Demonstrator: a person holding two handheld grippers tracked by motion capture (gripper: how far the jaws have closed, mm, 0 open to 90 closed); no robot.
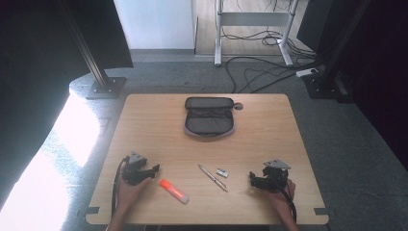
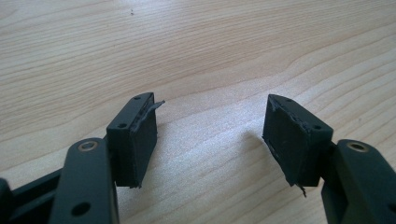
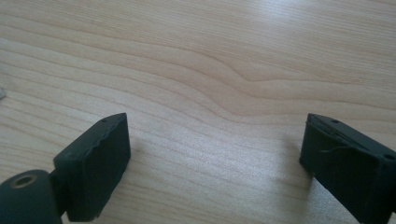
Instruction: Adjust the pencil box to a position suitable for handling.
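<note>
The high view looks forward and down over the whole wooden table [image 1: 269, 130]; both gripper views skim close above that table's near edge, sharing its grain.

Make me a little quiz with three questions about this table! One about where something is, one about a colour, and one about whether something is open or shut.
1. Where does the pencil case lie on the table?
A. at the far edge, in the middle
B. by the person's left hand
C. at the near right corner

2. What colour is the marker beside the left gripper?
A. blue
B. orange with a white end
C. green

3. How is the pencil case?
A. zipped shut
B. lying open
C. rolled up

Answers:
1. A: the high view shows it at the far edge, across from both grippers.
2. B: its body is orange and its end is white.
3. B: its lid is folded back and the dark inside shows.

The left gripper and the right gripper both have their jaws apart, with bare wood between them.
</note>
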